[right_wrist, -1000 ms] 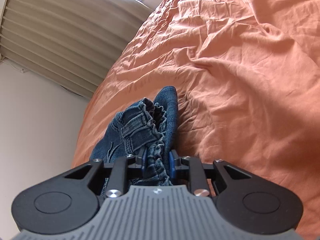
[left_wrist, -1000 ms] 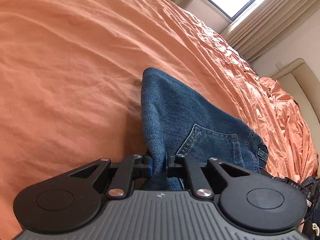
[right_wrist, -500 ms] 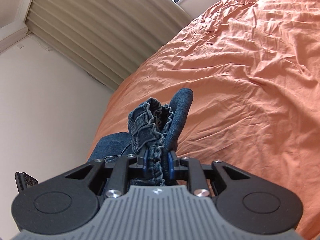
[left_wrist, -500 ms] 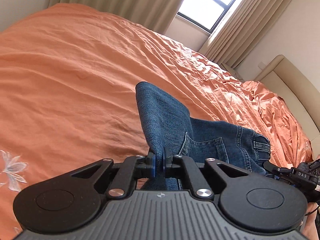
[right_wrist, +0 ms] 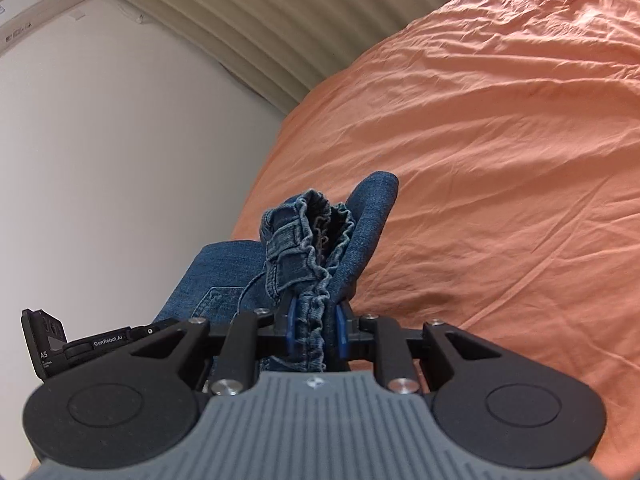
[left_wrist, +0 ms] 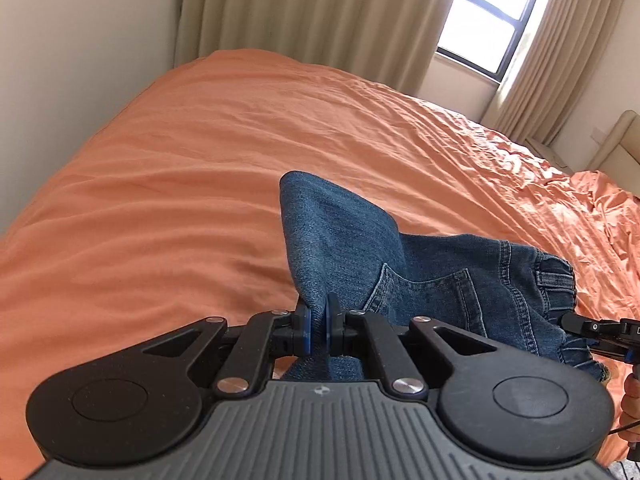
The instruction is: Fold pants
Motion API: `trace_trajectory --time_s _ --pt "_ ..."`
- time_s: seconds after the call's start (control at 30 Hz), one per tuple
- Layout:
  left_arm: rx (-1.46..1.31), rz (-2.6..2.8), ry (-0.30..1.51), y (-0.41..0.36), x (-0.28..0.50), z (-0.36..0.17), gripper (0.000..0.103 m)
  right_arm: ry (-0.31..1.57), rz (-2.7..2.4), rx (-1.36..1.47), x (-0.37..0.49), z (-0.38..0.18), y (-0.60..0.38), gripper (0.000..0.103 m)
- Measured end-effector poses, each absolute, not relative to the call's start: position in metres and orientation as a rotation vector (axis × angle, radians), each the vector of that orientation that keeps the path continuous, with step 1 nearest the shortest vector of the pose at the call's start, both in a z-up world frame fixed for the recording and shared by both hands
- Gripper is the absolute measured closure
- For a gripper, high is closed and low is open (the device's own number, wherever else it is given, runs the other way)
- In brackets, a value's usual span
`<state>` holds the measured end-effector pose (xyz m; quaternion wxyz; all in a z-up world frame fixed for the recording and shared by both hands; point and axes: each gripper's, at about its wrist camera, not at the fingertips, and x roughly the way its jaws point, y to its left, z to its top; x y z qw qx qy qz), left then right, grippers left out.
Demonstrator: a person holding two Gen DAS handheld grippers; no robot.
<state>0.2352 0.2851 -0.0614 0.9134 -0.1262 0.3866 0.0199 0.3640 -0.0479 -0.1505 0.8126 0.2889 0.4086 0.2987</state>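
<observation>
Right gripper (right_wrist: 314,330): blue pads clamped on the gathered elastic waistband of the jeans (right_wrist: 320,240). Jeans: dark blue denim, bunched, rising above the gripper, a folded edge standing to the right of the waistband. Left gripper (right_wrist: 80,344): partly seen left of the jeans. Orange bedsheet (right_wrist: 500,140): wrinkled, behind and right of the jeans. Beige curtain (right_wrist: 260,20) and white wall (right_wrist: 120,160): beyond the jeans, upper left.

The left gripper (left_wrist: 317,329) has a grey ribbed housing along the lower edge of the frame, flanked by two round black discs. Black linkage arms with silver screws run up to blue pads (left_wrist: 306,330). The right gripper (right_wrist: 313,332) looks the same (its own blue pads (right_wrist: 291,330) included). At lower left of the right view, a black module reads "GenRobot.AI". At the lower right edge of the left view is what may be bare skin and a thin black cable.
</observation>
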Motion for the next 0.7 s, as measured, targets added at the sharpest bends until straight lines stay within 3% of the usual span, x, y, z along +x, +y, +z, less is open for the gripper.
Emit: trace_trajectory --time_s 0.43,0.57,0.7 --pt "-0.435 0.098 0.888 0.362 0.271 -0.179 0.097 1.075 0.531 0.589 0.423 -0.258 -0.009 0.088" --pt "-0.409 0.08 0.901 0.361 0.275 -0.192 0.095 1.076 0.521 0.57 0.425 -0.267 -0.006 0.087" --pt "-0.362 0.073 0.905 0.363 0.269 -0.178 0.089 1.026 0.526 0.409 0.417 -0.242 0.008 0.08"
